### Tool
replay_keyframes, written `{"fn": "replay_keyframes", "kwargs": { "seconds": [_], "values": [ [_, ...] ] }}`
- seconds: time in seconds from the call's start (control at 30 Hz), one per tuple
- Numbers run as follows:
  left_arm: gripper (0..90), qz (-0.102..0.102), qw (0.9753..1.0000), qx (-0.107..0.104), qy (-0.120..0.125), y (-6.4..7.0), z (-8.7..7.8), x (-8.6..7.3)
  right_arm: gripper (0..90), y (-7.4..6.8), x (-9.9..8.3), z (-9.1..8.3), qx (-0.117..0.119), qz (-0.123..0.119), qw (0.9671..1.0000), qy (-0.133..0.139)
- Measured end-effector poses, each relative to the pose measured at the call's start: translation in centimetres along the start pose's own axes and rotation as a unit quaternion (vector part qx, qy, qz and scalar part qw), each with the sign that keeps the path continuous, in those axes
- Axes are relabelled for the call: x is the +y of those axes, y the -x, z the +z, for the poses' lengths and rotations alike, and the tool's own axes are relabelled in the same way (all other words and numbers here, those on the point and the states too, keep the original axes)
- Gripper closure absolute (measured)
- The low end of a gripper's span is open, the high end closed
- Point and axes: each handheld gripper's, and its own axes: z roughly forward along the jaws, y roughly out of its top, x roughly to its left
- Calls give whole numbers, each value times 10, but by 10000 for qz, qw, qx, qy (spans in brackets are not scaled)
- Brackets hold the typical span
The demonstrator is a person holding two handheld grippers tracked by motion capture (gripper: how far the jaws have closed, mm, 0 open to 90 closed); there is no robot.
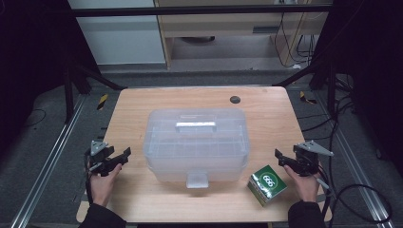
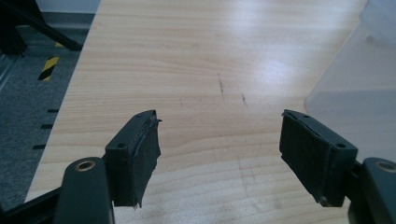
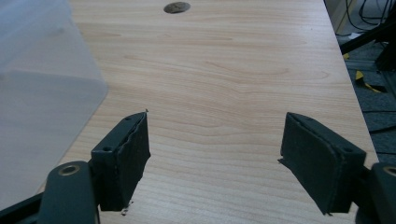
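A translucent plastic storage box [image 1: 196, 142] with a lid, a top handle and a front latch stands shut in the middle of the wooden table [image 1: 142, 102]. A green and white carton [image 1: 267, 184] lies at the box's front right corner. My left gripper [image 1: 119, 157] hovers open at the table's left edge, left of the box, nothing between its jaws. In the left gripper view, the left gripper [image 2: 219, 140] has the box's side [image 2: 359, 93] at the right. My right gripper [image 1: 281, 159] is open beside the carton. The right gripper [image 3: 215, 144] sees the box [image 3: 42, 93] at the left.
A round dark cable grommet [image 1: 235, 99] sits near the table's far edge, and the grommet [image 3: 176, 7] lies far ahead in the right gripper view. Bare wood lies on both sides of the box. Dark frame rails, cables and a grey floor surround the table.
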Motion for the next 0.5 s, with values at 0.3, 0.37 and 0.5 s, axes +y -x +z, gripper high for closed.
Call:
{"fn": "replay_keyframes", "kwargs": {
  "seconds": [0.3,0.37,0.5],
  "values": [
    [298,77,9992,-298,243,-3,-9,8,239,1,0,-6,-38,-57,10000,70],
    [296,136,9989,-342,294,-2,-11,11,239,0,0,-6,-53,-124,9999,79],
    [298,347,9973,-471,447,0,-19,20,239,-3,-1,-7,16,-217,9997,103]
  ]
}}
